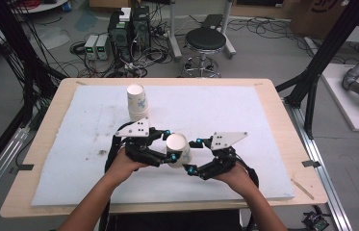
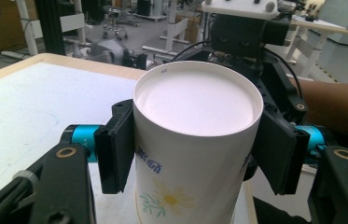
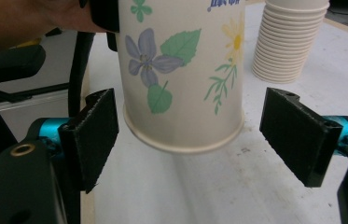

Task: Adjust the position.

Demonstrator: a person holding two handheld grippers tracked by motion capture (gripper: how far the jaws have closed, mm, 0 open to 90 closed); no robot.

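A flowered paper cup (image 1: 177, 149) hangs upside down a little above the white mat, base up and rim down. My left gripper (image 1: 169, 145) is shut on it; in the left gripper view both pads press the cup's (image 2: 195, 130) sides just below its base. My right gripper (image 1: 194, 155) comes in from the right and stands open. In the right gripper view its jaws flank the cup's (image 3: 181, 79) lower rim with a gap on each side. A stack of like cups (image 1: 137, 102) stands upside down at the back of the mat, also in the right gripper view (image 3: 293, 42).
The white foam mat (image 1: 244, 115) covers most of the wooden table (image 1: 283, 125). A black stool (image 1: 206, 41), computer boxes (image 1: 128, 29) and loose cables lie on the floor beyond the far edge. Black frame posts (image 1: 312, 91) stand at the table's sides.
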